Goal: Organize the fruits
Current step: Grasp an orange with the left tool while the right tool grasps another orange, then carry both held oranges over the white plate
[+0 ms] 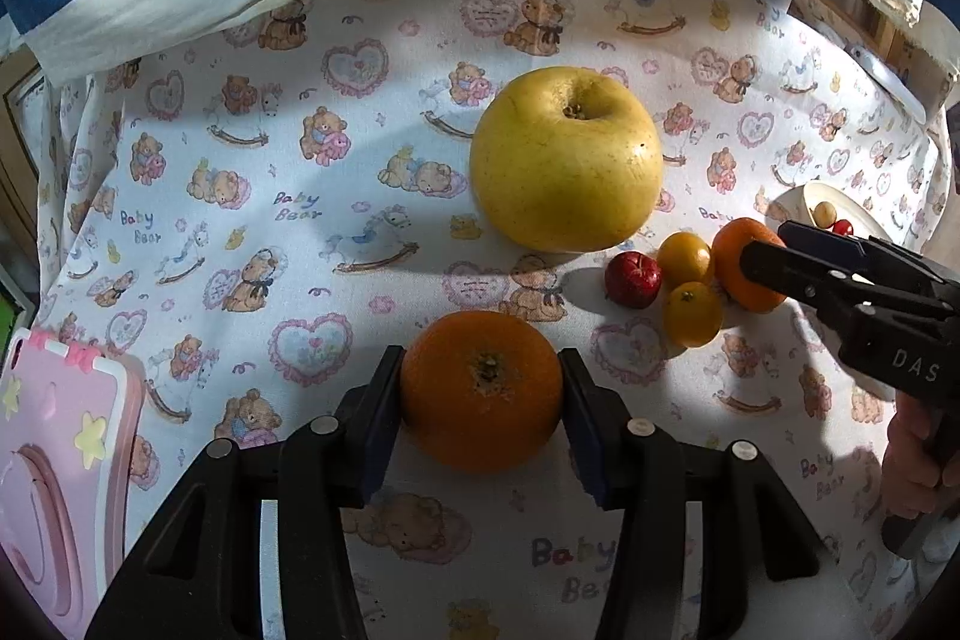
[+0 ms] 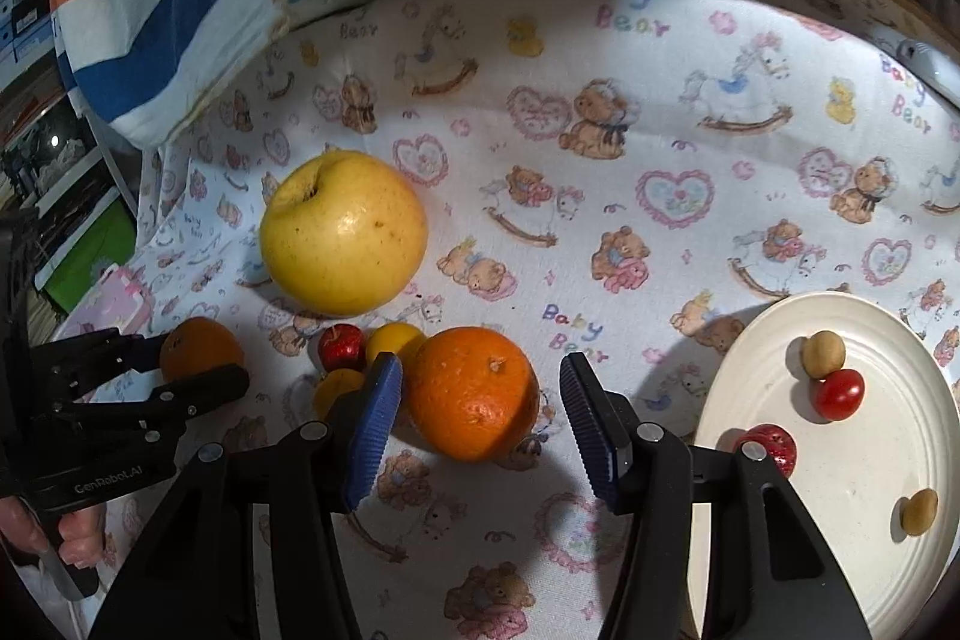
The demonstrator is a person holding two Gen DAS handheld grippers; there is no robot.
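Two oranges are sitting on the teddy-print cloth [image 2: 690, 112]: left gripper [image 1: 482, 394] is clamping the near orange [image 1: 482, 391] w/ both pads pressing its sides, while right gripper [image 2: 480, 400] is straddling the other orange [image 2: 474, 391], left pad touching, right pad apart, so jaws aren't gripping yet. Big yellow apple [image 2: 343, 232] is lying at approx 11 o'clock of that orange, small red fruit [image 2: 341, 346] & two yellow ones [image 2: 393, 340] at 9 o'clock just beside it, and white plate [image 2: 840, 490] w/ small fruits is sitting at 3 o'clock.
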